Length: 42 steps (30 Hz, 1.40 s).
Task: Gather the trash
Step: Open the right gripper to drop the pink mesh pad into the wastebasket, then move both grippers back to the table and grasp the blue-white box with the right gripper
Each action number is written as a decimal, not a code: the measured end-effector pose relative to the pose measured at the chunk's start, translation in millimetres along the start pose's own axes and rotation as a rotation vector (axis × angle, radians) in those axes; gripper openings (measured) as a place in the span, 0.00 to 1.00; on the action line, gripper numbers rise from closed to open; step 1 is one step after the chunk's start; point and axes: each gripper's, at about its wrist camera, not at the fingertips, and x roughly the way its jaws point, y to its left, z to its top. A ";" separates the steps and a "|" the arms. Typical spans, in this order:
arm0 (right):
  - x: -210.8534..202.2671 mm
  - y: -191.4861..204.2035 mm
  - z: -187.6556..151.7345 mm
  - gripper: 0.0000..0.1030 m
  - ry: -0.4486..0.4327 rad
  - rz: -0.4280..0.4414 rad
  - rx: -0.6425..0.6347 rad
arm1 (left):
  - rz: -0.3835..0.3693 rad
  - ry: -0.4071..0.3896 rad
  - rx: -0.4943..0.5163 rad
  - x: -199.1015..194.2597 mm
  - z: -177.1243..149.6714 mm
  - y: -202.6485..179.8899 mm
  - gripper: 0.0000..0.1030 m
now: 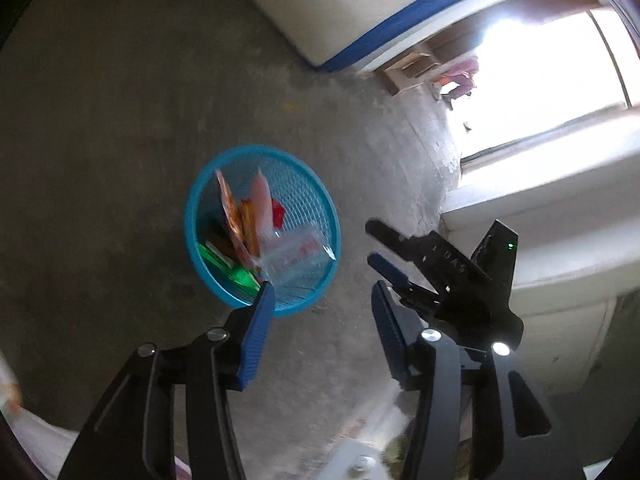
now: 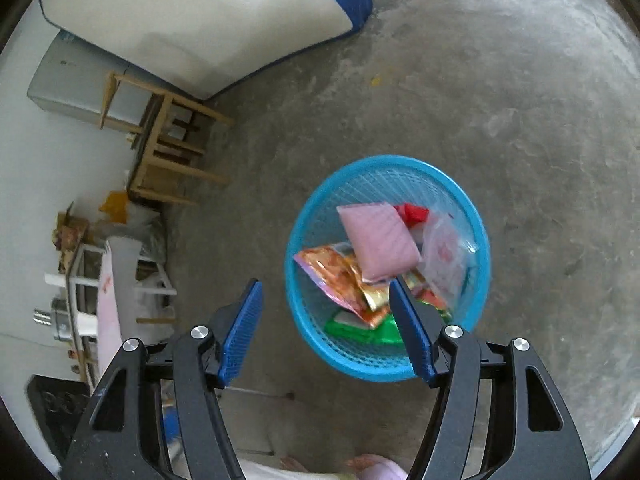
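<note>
A blue mesh basket point(image 1: 200, 196) point(image 2: 476, 216) stands on the concrete floor and holds several wrappers: a pink packet point(image 2: 380, 240), an orange wrapper point(image 2: 332, 272), a green wrapper point(image 2: 360, 330), a clear bag point(image 2: 444, 256) and a red piece point(image 2: 414, 213). My left gripper point(image 1: 322, 292) is open and empty above the floor, just right of the basket. My right gripper point(image 2: 326, 284) is open and empty above the basket's left rim. It also shows in the left wrist view point(image 1: 378, 244), to the right of the basket.
A white mattress with a blue edge point(image 2: 192, 20) leans at the back. A wooden stool point(image 2: 168, 148) and a grey cabinet point(image 2: 68, 80) stand by the wall. Cluttered racks point(image 2: 104, 280) stand at the left. A bright doorway point(image 1: 540, 80) and a white step point(image 1: 540, 208) lie to the right.
</note>
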 end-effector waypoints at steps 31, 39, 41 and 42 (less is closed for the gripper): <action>-38.8 405.9 -217.6 0.74 0.190 0.392 -0.985 | 0.251 -0.829 -0.210 -429.1 -140.4 200.0 0.71; 31.5 499.1 -313.6 0.79 0.371 0.314 -1.240 | 0.251 -0.870 -0.348 -447.2 -174.1 255.6 0.71; 49.7 512.6 -326.6 0.79 0.381 0.248 -1.292 | 0.234 -0.872 -0.358 -447.8 -180.7 262.5 0.70; 60.0 518.3 -332.6 0.79 0.394 0.211 -1.312 | 0.226 -0.873 -0.361 -446.8 -183.8 264.6 0.67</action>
